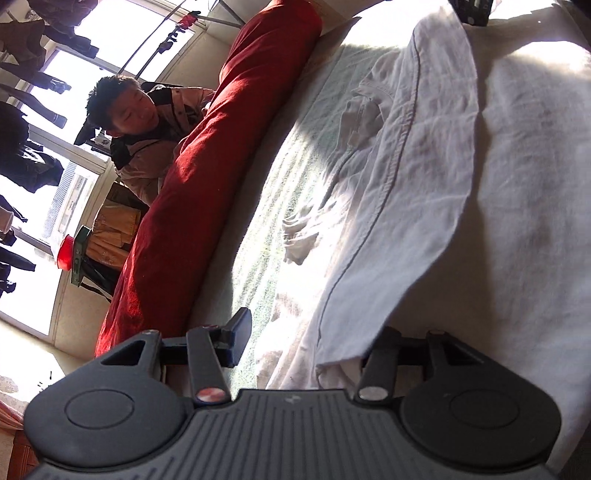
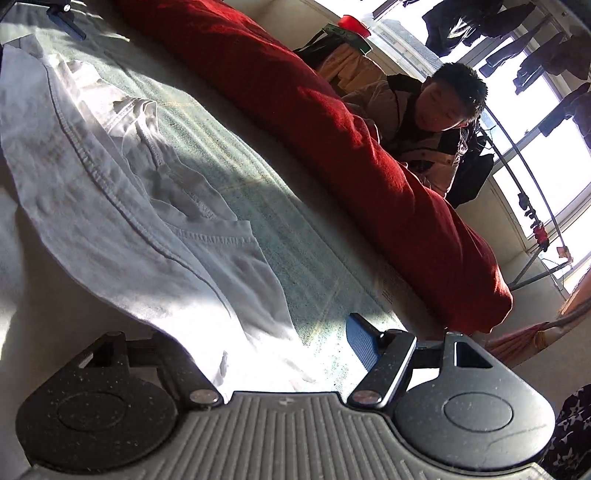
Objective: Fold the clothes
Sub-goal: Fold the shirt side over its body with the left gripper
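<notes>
Garment [image 1: 424, 177], white and unlabelled, between spread fingers of both hand-held grippers.

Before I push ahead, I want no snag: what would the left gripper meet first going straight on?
Probably the white shirt, already lying between the left gripper's open jaws; depth beyond is unclear.

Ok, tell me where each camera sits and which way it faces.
Left wrist: on the left hand-held gripper, low over the bed, facing along the white garment toward the right hand-held gripper.
Right wrist: on the right hand-held gripper, facing the opposite way.
Shared: garment, red bolster, seated person.
</notes>
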Motion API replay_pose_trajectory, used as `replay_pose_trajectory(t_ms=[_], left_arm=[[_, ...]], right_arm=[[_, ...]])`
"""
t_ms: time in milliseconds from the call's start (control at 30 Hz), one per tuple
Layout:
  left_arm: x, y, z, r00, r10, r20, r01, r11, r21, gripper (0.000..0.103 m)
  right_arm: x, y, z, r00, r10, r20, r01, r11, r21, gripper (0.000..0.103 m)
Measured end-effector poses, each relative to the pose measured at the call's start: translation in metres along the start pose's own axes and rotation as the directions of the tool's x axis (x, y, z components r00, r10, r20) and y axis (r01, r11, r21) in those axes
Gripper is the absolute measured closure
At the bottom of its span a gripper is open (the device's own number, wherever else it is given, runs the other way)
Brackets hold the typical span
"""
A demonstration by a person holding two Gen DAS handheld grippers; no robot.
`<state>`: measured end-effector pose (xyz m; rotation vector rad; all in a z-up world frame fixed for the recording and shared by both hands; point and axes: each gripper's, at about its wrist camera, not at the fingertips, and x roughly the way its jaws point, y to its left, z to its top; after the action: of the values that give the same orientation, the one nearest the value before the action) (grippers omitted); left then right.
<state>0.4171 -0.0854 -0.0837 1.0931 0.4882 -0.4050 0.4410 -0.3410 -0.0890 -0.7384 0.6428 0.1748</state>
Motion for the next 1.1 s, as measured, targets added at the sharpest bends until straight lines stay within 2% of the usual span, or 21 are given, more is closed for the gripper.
replay_pose_trajectory(t_ms=[33, 67, 167, 200, 267, 367, 533, 733, 933, 1100], left_arm=[[-0.007, 0.004, -0.003, 1.0, -0.021, 0.013, 0.022, 1.0, -0.01, 0.033], [-0.015, 0.008, -0.005, 0.999, -0.043, 0.03, 0.044, 0.999, -0.02, 0.031], [-0.034, 0.022, -0.013, 0.992, -0.111, 0.062, 0.117, 0.989, -0.095, 0.029], [-0.039, 0.025, -0.016, 0.99, -0.121, 0.068, 0.129, 0.984, -0.125, 0.029], [-0.046, 0.03, -0.022, 0.987, -0.143, 0.072, 0.154, 0.968, -0.198, 0.029], [-0.045, 0.032, -0.032, 0.978, -0.192, 0.08, 0.207, 0.938, -0.278, 0.028], [-0.024, 0.03, -0.031, 0.988, -0.15, 0.028, 0.151, 0.933, -0.328, 0.028], [0.0, 0.055, -0.023, 0.996, -0.085, 0.025, 0.088, 0.912, -0.4, 0.028], [0.034, 0.083, -0.021, 0.998, -0.059, 0.01, 0.056, 0.876, -0.479, 0.028], [0.054, 0.099, -0.026, 0.998, -0.055, -0.003, 0.045, 0.836, -0.547, 0.028]], right_arm=[[-0.005, -0.005, -0.001, 0.999, 0.036, -0.001, -0.036, 0.999, 0.014, 0.024], [-0.009, -0.009, -0.003, 0.998, 0.061, 0.002, -0.061, 0.998, 0.025, 0.023], [-0.032, -0.027, -0.008, 0.984, 0.174, 0.031, -0.176, 0.981, 0.085, 0.02], [-0.035, -0.027, -0.011, 0.983, 0.183, 0.035, -0.185, 0.978, 0.095, 0.02], [-0.04, -0.026, -0.016, 0.981, 0.192, 0.039, -0.195, 0.974, 0.113, 0.007], [-0.048, -0.024, -0.024, 0.978, 0.205, 0.047, -0.21, 0.968, 0.139, 0.004], [-0.061, -0.022, -0.037, 0.972, 0.227, 0.06, -0.234, 0.955, 0.182, 0.004], [-0.027, -0.032, -0.022, 0.984, 0.174, 0.051, -0.18, 0.966, 0.187, 0.004], [0.007, -0.058, -0.002, 0.989, 0.14, 0.054, -0.148, 0.962, 0.229, 0.004], [0.029, -0.086, 0.0, 0.966, 0.24, 0.097, -0.258, 0.909, 0.327, 0.004]])
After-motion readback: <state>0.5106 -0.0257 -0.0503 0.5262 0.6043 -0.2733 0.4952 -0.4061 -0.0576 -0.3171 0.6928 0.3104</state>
